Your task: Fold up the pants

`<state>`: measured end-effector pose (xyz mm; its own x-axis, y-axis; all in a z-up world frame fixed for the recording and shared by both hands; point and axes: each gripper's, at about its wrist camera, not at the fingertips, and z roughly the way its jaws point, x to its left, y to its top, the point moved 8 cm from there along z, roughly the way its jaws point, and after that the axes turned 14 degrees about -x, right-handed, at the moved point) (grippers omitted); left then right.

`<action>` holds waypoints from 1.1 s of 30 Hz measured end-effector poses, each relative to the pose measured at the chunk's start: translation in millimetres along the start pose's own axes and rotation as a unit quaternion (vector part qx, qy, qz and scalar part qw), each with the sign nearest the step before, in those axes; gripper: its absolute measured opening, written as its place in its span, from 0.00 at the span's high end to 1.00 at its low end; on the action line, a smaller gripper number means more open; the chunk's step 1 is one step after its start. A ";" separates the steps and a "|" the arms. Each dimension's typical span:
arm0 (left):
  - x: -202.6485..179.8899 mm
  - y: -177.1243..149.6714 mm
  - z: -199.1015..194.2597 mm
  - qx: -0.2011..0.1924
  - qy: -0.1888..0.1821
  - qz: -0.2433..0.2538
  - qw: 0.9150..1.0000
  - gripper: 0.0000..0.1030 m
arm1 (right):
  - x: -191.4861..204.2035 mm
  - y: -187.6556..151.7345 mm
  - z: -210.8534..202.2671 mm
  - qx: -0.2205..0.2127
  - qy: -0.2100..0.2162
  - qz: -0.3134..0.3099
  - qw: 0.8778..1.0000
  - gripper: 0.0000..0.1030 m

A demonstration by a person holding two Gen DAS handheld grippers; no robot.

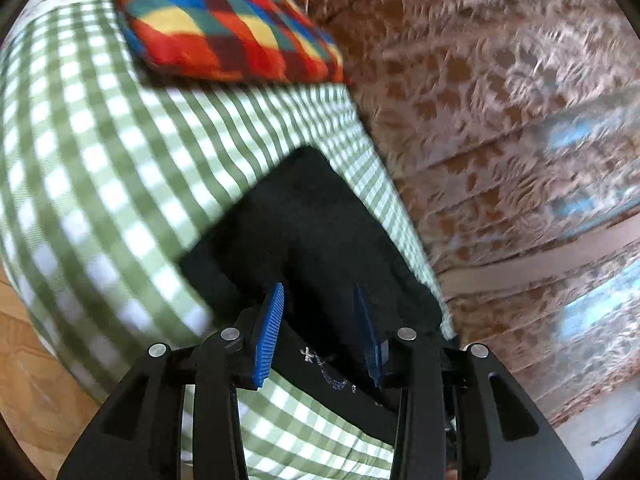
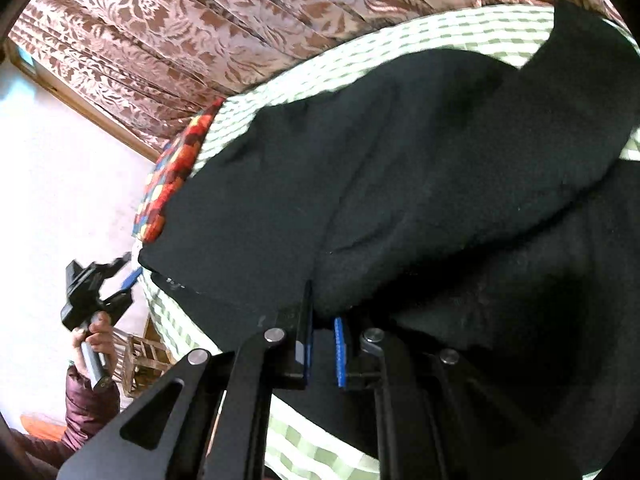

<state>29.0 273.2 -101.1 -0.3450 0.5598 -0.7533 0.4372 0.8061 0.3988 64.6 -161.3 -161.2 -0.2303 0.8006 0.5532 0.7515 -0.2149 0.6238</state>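
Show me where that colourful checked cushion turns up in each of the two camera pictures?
Left wrist view: the cushion fills the top, left of centre, lying on the green checked sheet.
Right wrist view: the cushion is only a thin strip at middle left, past the black pants.
Shared landmark: the brown patterned curtain behind the bed.

1. A home bedroom is indicated.
2. A bed spread with a green-and-white checked sheet [image 1: 120, 184] is seen.
3. A multicoloured checked fleece pillow [image 1: 224, 20] and brown floral-patterned drapes [image 1: 500, 100] are shown.
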 end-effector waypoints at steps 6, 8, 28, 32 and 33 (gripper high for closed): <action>2.5 -2.5 34.2 0.015 0.065 -0.011 0.998 0.49 | 10.0 10.3 -17.7 -0.020 0.022 -0.003 1.000 0.93; 1.8 0.2 38.8 0.013 0.077 -0.015 0.997 0.52 | 12.5 14.2 -22.2 -0.026 0.028 -0.004 0.999 0.93; 0.0 18.1 34.5 -0.020 0.011 0.089 0.996 0.95 | 16.4 -24.9 -24.8 0.023 0.013 -0.051 0.998 0.93; 26.7 -0.6 31.0 -0.009 0.024 0.066 0.998 0.95 | 10.6 -33.0 -21.5 0.028 0.003 -0.043 0.999 0.93; 27.3 -1.5 27.9 -0.013 0.020 0.061 0.998 0.95 | 10.9 -33.0 -21.2 0.028 0.002 -0.045 0.999 0.93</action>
<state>42.1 281.9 -136.9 -0.3231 0.6611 -0.6772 0.4573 0.7355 0.4998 24.1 -157.3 -164.0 -0.3013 0.8128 0.4986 0.7608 -0.1103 0.6396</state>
